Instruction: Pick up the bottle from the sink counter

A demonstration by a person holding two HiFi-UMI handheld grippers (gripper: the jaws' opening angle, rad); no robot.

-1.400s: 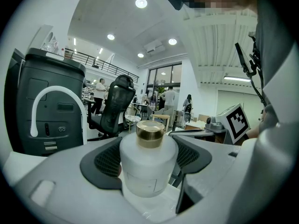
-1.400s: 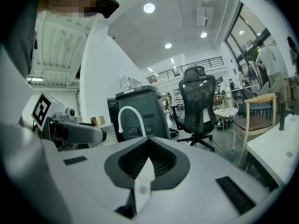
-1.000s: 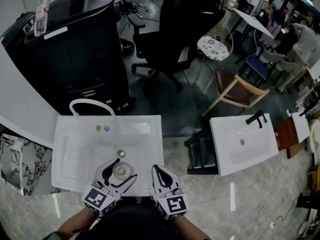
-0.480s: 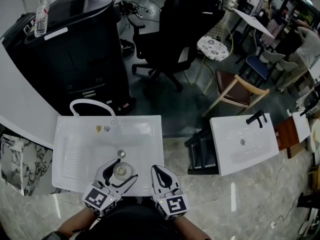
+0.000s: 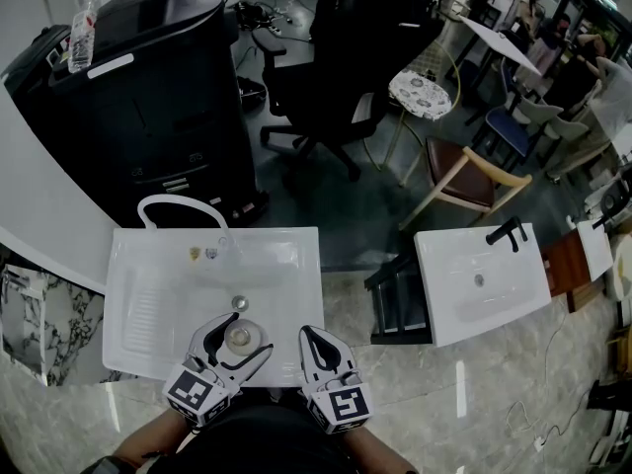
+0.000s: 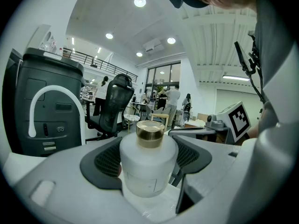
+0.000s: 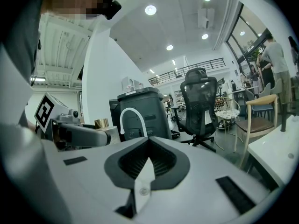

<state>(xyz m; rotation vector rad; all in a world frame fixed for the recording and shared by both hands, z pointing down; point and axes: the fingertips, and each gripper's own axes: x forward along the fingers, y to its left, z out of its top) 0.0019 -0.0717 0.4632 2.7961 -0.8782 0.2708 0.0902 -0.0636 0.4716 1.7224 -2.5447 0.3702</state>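
A squat frosted white bottle (image 5: 237,338) with a gold cap (image 6: 150,130) stands at the front rim of the white sink (image 5: 148,299). My left gripper (image 5: 246,335) has one jaw on each side of it, and its dark pads (image 6: 103,161) lie against the bottle's sides (image 6: 148,169). My right gripper (image 5: 305,332) hangs just right of the left one with its jaws shut and nothing between them (image 7: 148,143). The right gripper view shows the gold cap (image 7: 101,123) behind the left gripper's body.
A white arched faucet (image 5: 178,204) rises at the sink's back edge. Behind it stands a black bin (image 5: 148,87) with a clear water bottle (image 5: 83,31) on top. A second sink (image 5: 479,279) is to the right, with an office chair (image 5: 360,57) and a wooden chair (image 5: 462,181) beyond.
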